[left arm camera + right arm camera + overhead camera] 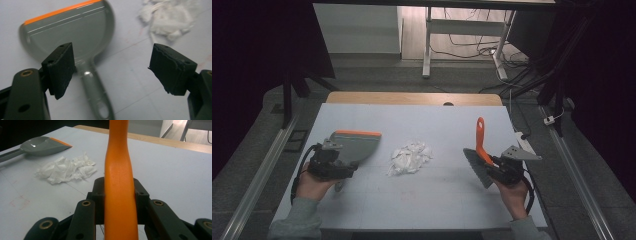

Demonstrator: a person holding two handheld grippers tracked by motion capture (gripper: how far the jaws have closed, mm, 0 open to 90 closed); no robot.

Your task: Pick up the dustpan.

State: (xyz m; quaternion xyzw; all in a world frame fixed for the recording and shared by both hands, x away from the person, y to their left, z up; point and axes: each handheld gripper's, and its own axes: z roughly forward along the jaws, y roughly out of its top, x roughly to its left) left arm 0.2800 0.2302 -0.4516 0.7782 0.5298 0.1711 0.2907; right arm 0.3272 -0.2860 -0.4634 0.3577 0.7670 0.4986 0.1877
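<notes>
A pile of torn white paper scraps lies unswept mid-table. The right gripper clamps an orange-handled brush. The left gripper, jaws spread, hovers over the grey, orange-edged dustpan, apparently not yet grasping its handle.

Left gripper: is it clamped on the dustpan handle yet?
No: in the left gripper view the left gripper has its jaws spread wide, and the dustpan handle lies on the table between them, ungripped.
</notes>
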